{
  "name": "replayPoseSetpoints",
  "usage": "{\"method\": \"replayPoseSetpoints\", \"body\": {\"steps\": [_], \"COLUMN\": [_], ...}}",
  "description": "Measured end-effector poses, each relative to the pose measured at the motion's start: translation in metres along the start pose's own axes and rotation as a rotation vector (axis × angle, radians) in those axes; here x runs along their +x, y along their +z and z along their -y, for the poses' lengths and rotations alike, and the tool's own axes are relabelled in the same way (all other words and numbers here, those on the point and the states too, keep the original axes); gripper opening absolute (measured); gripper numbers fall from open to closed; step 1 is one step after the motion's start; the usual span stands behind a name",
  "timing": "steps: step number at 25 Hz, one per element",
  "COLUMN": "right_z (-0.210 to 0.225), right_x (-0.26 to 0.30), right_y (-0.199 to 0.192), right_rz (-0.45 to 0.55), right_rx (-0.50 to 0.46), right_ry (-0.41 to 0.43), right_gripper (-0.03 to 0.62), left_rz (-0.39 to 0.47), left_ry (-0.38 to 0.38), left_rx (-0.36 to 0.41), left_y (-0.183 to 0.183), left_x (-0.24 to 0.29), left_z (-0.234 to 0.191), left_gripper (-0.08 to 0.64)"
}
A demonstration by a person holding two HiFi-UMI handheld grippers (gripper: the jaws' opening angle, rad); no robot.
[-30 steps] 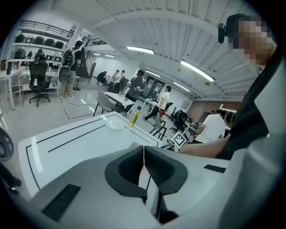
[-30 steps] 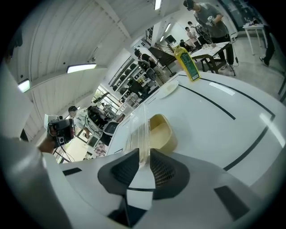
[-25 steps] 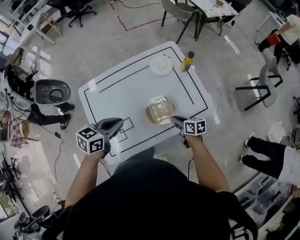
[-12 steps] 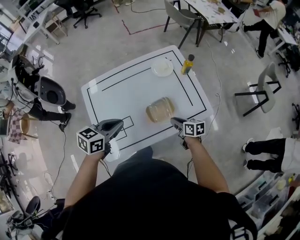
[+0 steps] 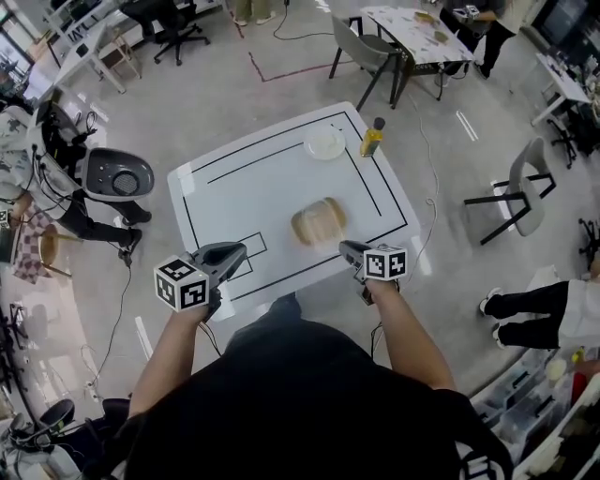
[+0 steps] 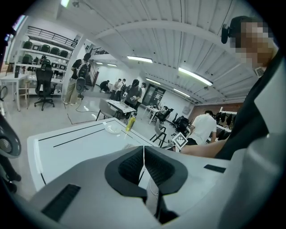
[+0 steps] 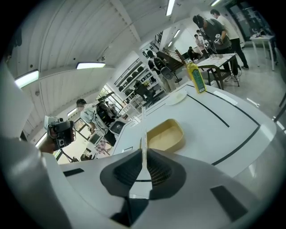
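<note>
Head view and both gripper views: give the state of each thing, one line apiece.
left gripper: jaws together, nothing between them.
right gripper: shut on a thin clear sheet, held edge-on.
beige tub: upright, open, looks empty.
yellow bottle: upright, capped.
white plate: flat on the table.

One white table [image 5: 202, 192] carries three things: one tan tub [image 5: 317, 221], one white plate [image 5: 324, 144] and one yellow bottle [image 5: 372, 138]. There are two grippers, the left gripper [image 5: 225, 255] and the right gripper [image 5: 349, 249], each with one marker cube, making two cubes, and there is one clear lid [image 7: 143, 123]. On the floor nearby stand two grey chairs [image 5: 361, 39] [image 5: 521, 199] and one black office chair [image 5: 178, 17].
</note>
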State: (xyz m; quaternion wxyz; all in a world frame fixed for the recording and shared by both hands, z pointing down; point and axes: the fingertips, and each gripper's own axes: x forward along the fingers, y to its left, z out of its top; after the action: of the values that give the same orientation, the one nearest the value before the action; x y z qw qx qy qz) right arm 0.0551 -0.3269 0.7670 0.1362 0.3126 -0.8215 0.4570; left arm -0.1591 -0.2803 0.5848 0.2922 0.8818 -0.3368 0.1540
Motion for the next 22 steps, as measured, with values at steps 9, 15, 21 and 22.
{"method": "replayPoseSetpoints", "body": {"steps": [9,15,21,22], "right_z": [-0.010,-0.021,-0.041,-0.044], "right_x": [-0.041,-0.070,-0.104,-0.108], "right_y": [0.001,0.009,0.013,0.014], "right_rz": [0.039,0.091,0.132,0.140], "right_rx": [-0.042,-0.066,-0.090,-0.094], "right_ry": [-0.060,-0.063,-0.070,-0.071], "right_gripper": [0.043,0.043,0.043,0.043], "left_rz": [0.036,0.047,0.069,0.072], "left_ry": [-0.011,-0.015,-0.029,-0.031], "left_rx": [0.003,0.022,0.035,0.037], "left_y": [-0.005,-0.010,-0.009,-0.010], "left_x": [-0.019,-0.020,-0.028,-0.029], "left_z": [0.028,0.043,0.062,0.065], "left_gripper": [0.028,0.028,0.028,0.027]}}
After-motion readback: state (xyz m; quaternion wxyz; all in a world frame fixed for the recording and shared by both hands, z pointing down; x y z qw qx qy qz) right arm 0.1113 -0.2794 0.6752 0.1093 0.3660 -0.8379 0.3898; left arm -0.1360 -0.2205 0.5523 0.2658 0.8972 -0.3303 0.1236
